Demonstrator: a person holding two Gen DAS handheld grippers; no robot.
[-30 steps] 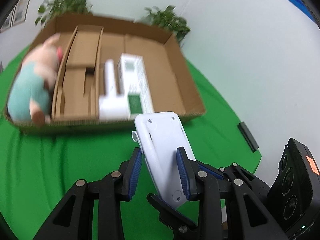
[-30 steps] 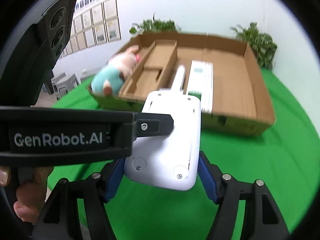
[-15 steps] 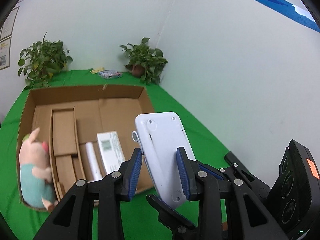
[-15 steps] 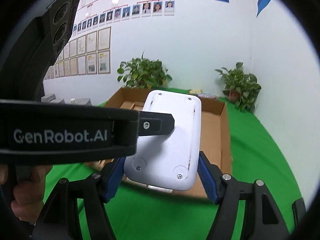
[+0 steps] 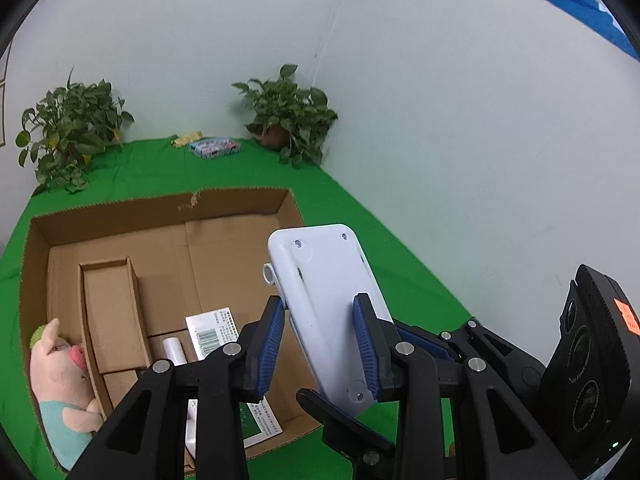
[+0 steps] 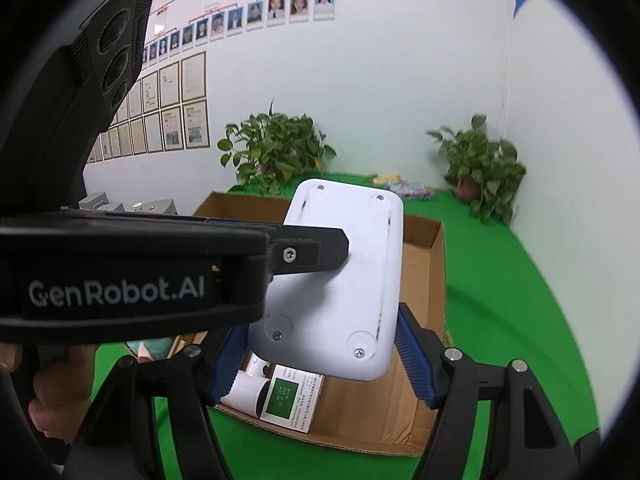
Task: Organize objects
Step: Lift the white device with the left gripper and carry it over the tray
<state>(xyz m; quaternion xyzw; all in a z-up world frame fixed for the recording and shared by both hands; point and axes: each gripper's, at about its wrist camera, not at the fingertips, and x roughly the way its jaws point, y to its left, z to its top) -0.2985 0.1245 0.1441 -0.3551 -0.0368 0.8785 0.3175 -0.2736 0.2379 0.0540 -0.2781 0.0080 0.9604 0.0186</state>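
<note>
A white plastic device point(image 5: 320, 272), back side up with screws showing, hangs above the near right corner of an open cardboard box point(image 5: 160, 208). My left gripper point(image 5: 320, 344) is shut on its narrow sides with the blue pads. In the right wrist view the same device point(image 6: 352, 248) sits between my right gripper's point(image 6: 320, 360) pads, which press on its wide lower end. The left gripper's finger point(image 6: 312, 252) crosses the device from the left. Inside the box lie a pink pig plush point(image 5: 60, 376), a white roll point(image 5: 174, 350) and a white printed carton point(image 5: 212, 332).
The box stands on a green cloth point(image 5: 360, 216) and has a cardboard divider point(image 5: 108, 312) on its left side. Two potted plants point(image 5: 288, 116) and a small colourful packet point(image 5: 214, 146) sit at the back by the white walls. A hand point(image 6: 52, 396) holds the left gripper's handle.
Both grippers have risen together with the white device. The box now lies lower and farther off in both views, and the walls and plants fill the upper part.
</note>
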